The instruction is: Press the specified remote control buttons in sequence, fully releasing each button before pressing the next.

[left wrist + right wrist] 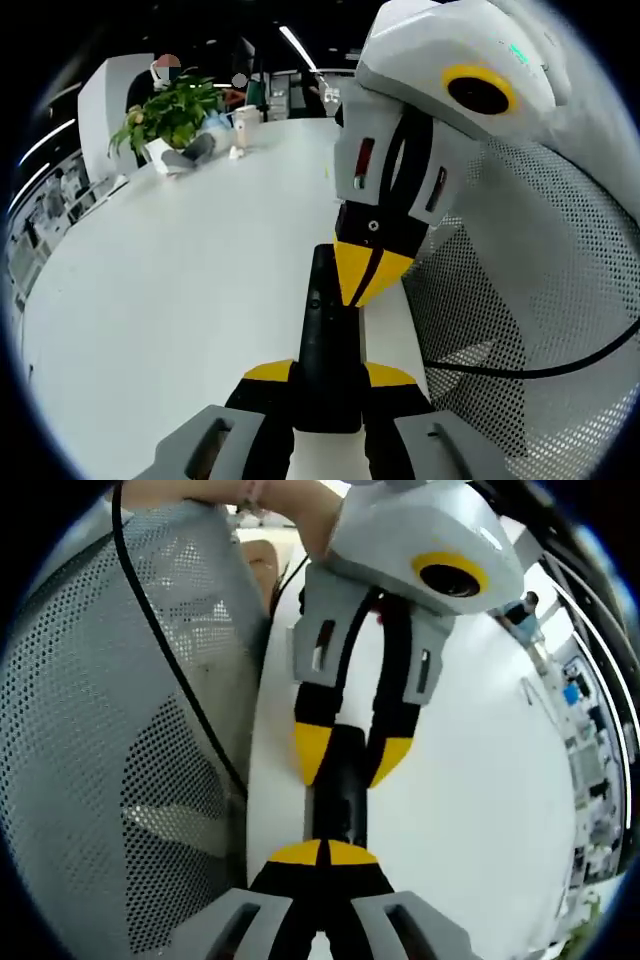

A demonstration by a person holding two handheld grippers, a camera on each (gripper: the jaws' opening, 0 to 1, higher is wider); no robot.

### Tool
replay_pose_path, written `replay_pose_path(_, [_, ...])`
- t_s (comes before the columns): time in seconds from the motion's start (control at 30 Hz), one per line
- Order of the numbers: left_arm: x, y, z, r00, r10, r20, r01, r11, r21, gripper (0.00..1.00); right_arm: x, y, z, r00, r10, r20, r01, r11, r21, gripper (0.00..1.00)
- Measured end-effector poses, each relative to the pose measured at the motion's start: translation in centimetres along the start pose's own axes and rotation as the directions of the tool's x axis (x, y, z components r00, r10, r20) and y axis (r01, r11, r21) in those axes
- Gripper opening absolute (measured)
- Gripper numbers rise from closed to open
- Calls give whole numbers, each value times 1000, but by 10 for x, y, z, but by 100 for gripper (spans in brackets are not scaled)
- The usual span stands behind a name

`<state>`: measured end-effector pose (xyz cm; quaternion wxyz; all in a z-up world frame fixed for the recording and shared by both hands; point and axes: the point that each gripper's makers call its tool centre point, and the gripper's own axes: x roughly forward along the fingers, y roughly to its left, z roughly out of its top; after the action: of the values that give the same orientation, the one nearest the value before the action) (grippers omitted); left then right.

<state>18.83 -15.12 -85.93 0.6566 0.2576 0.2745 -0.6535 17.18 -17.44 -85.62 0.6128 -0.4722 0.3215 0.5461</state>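
Note:
A long black remote control [325,340] lies lengthwise between the jaws of my left gripper [328,375], which is shut on its sides near the yellow tips. My right gripper [368,275] comes in from the upper right, its yellow tips shut together and resting on the remote's top face near the far end. In the right gripper view, my right gripper [322,853] touches the remote control [340,790] with its shut tips, while my left gripper [350,752] clamps the remote from the opposite side.
Everything sits over a white table [180,280]. A potted plant [170,110] and a cup [245,120] stand at its far end. A grey mesh chair back [540,300] is close on the right, crossed by a black cable [540,372]. A hand [290,505] holds the left gripper.

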Motion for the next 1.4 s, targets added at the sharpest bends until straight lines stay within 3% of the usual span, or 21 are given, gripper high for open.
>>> replay_pose_path(0.23, [0,0,0,1000,0,-3,0,1000,2,24,1,2,1,999,-40,7,40,999,-36,0])
replay_pose_path(0.37, [0,0,0,1000,1,-2,-1,1000,1,24,2,2,1,997,-72,-11,71,991,-112,0])
replay_pose_path(0.53, [0,0,0,1000,2,-1,-2,1000,2,24,1,0,5,997,-33,65,31,999,35,0])
replay_pose_path(0.63, [0,1,0,1000,2,2,-2,1000,2,24,2,0,4,996,-43,77,40,998,44,0])
replay_pose_path(0.67, [0,1,0,1000,2,2,-2,1000,1,24,2,0,4,996,-59,70,60,998,-10,0])
replay_pose_path(0.7, [0,1,0,1000,3,3,-3,1000,1,24,2,2,4,995,-68,68,68,998,-6,0])
replay_pose_path(0.83, [0,1,0,1000,4,5,-4,1000,-1,24,2,-1,4,993,-74,92,66,994,87,0])
replay_pose_path(1.1, [0,1,0,1000,5,27,-5,1000,-2,24,-2,-5,2,990,-54,127,13,952,305,0])
replay_pose_path(1.27, [0,1,0,999,2,34,-2,1000,-1,24,-9,-18,3,986,-88,142,36,942,335,0])
replay_pose_path(1.4, [0,1,1,999,2,35,-2,1000,-2,24,-3,-17,4,991,-38,127,-4,949,314,0])
